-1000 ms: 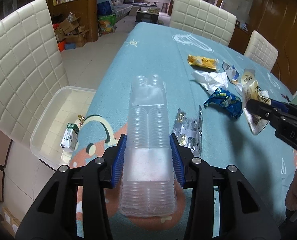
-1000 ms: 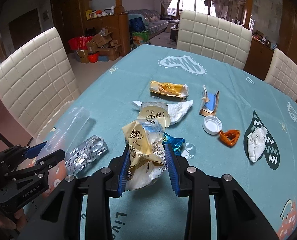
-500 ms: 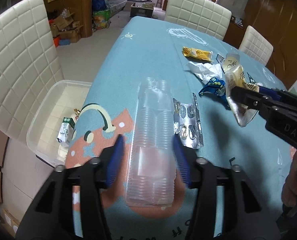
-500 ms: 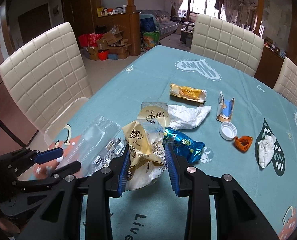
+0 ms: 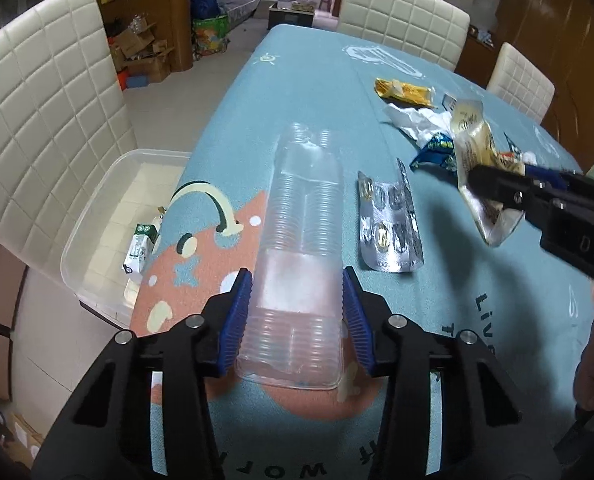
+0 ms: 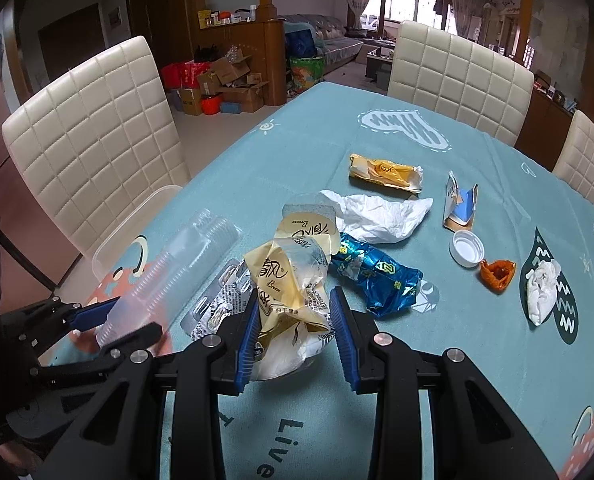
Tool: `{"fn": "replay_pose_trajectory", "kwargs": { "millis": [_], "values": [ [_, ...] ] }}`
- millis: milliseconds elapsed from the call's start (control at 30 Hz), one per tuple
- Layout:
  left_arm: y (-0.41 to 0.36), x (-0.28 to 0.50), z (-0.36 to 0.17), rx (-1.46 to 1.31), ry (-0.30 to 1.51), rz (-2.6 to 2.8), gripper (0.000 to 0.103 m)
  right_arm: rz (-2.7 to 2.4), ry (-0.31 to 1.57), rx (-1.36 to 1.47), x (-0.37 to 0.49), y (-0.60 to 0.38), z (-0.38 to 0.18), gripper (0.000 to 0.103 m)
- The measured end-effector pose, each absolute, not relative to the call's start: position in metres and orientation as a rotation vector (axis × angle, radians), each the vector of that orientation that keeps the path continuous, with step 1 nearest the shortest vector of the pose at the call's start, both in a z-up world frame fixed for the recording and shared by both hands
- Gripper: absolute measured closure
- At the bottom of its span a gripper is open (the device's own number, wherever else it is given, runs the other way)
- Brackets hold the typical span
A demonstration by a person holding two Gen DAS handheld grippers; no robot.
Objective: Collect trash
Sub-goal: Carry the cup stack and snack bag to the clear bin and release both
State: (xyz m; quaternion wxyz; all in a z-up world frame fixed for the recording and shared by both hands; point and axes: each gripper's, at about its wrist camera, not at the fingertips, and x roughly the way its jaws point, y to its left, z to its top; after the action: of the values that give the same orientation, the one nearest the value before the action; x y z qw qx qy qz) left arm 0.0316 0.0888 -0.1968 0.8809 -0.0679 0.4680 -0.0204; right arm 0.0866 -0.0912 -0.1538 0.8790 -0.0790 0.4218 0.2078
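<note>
Left jaws just closed, pinching clear plastic tray (image 5: 301, 248) near its end, right jaws gripping crumpled wrapper (image 6: 293, 292)

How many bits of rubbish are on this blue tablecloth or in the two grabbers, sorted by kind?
Clear plastic tray: 1
Foil pill blister pack: 1
Snack wrappers or packets: 3: yellow bag, blue wrapper, yellow-orange packet
White crumpled tissues: 2
Torn small carton: 1
White bottle cap: 1
Orange scrap: 1
Total: 10
</note>
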Motion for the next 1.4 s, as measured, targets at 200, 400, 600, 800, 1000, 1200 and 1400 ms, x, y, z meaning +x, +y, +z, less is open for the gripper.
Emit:
{"fn": "replay_pose_trajectory", "kwargs": {
  "millis": [200, 400, 600, 800, 1000, 1200, 1400],
  "values": [
    [0.099, 0.034, -0.180, -0.134, 0.924, -0.011, 0.059, 0.463, 0.858, -0.181, 0.085, -0.082, -0.146, 0.069],
    [0.117, 0.036, -0.164, -0.138, 0.881, 0.028, 0.059, 0.502, 0.835, -0.190, 0.088, -0.064, -0.136, 0.069],
    [0.151, 0.037, -0.153, -0.145, 0.852, 0.092, 0.059, 0.571, 0.809, -0.226, 0.092, -0.025, -0.127, 0.069],
    [0.198, 0.041, -0.148, -0.156, 0.837, 0.176, 0.059, 0.643, 0.779, -0.273, 0.104, 0.032, -0.121, 0.069],
    [0.245, 0.058, -0.151, -0.160, 0.851, 0.220, 0.046, 0.689, 0.763, -0.296, 0.124, 0.087, -0.122, 0.069],
    [0.272, 0.072, -0.150, -0.144, 0.805, 0.283, 0.017, 0.695, 0.776, -0.314, 0.145, 0.119, -0.127, 0.069],
    [0.298, 0.071, -0.167, -0.213, 0.843, 0.333, 0.017, 0.722, 0.806, -0.340, 0.153, 0.138, -0.140, 0.068]
  ]
}}
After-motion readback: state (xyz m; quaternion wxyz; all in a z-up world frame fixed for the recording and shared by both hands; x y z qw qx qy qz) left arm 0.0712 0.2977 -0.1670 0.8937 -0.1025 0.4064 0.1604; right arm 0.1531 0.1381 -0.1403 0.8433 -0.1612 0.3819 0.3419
